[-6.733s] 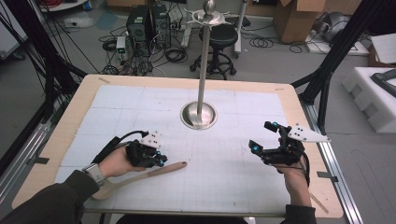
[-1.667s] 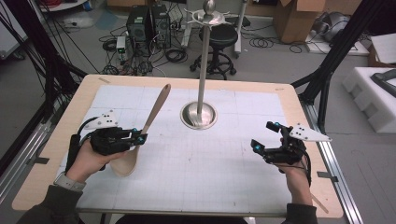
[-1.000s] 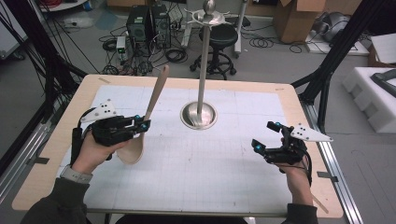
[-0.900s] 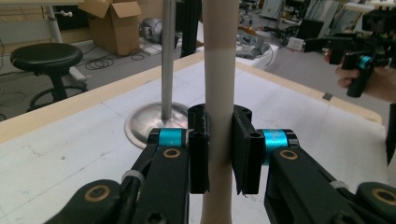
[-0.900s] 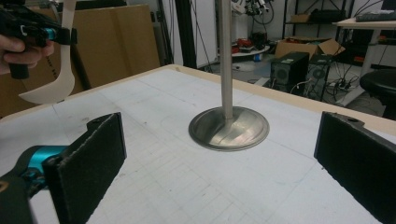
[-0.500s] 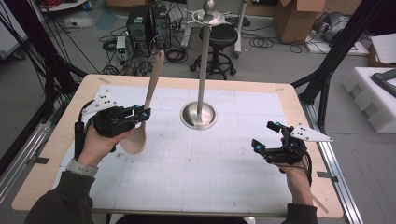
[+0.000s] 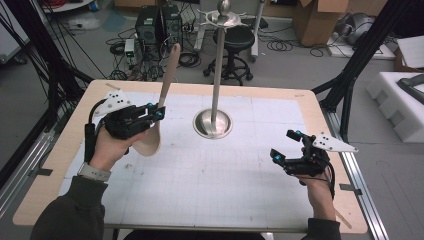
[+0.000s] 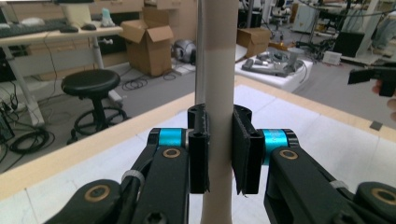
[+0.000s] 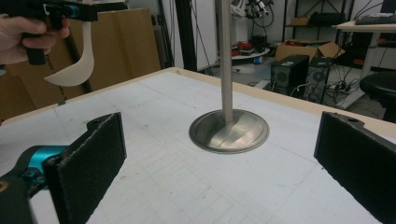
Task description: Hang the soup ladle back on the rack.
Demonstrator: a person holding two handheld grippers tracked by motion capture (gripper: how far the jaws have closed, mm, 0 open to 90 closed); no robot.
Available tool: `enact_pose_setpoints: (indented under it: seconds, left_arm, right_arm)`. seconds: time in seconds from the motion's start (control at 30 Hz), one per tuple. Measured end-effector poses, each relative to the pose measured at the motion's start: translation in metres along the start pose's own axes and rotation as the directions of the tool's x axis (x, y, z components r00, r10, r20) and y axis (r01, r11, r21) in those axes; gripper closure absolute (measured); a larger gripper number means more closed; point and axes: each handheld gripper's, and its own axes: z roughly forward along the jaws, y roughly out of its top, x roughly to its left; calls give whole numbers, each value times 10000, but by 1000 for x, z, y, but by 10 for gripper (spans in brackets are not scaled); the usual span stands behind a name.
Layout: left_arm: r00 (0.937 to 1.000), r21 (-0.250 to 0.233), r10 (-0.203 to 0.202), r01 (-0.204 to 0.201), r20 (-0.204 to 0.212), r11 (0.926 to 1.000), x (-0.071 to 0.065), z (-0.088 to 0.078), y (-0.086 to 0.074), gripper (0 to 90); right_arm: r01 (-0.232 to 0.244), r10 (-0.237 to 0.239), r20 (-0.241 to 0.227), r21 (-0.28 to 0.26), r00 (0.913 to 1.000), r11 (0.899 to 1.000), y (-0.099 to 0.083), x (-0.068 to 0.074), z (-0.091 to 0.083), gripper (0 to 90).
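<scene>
**Spoon up in left gripper, stand untouched, slip is the main risk**

Nearest the person: both forearms came in from the bottom edge of the high view. Right gripper [image 7: 286,146] sat low over the near-right part of the table [image 7: 210,200], jaws wide apart, nothing between them. In the right gripper view its two black pads framed bare grid surface and the stand base.

Mid-field: left gripper [image 7: 159,113] was clear of the table on the left side, jaws clamped on the handle of the wooden spoon [image 7: 162,102]. The left gripper view showed both pads pressed flat on the handle [image 8: 219,140], grip well down the shaft. Spoon stood near upright, bowl hanging below the jaws, handle tip pointing up and away, tilted slightly toward the far edge.

Further out: metal stand [image 7: 216,75], round base on the table centre-far, pole rising to a hooked crown at the top. Spoon and stand well apart, no contact.

Beyond: stool, boxes, cables on the floor. Irrelevant.

Risks, my read:
- Smooth round handle in flat pads, so the spoon could rotate or slide down if the hand swings fast.
- Long handle tip could clip the pole or crown on approach; a knock could rock the stand.
- Whether the handle tip has a hanging hole, can't tell. If it has none, hanging fails.
- Right gripper isn't bracing the base, so nothing steadies it.
</scene>
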Motion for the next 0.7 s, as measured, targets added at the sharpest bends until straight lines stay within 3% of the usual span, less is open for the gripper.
enact_pose_setpoints:
  seconds: [0.1, 0.7]
  left_arm:
    - [10000, -175, -15, 16, 83, 9998, 0, 2, 3, 780]
    - [9997, 89, 249, -249, 22, 9996, 13, 23, 28, 780]
  right_arm:
    - [-19, 19, 0, -21, 10000, 10000, 0, 0, 0, 12]
    - [14, -15, -50, -188, 10000, 9998, 2, 1, -3, 12]
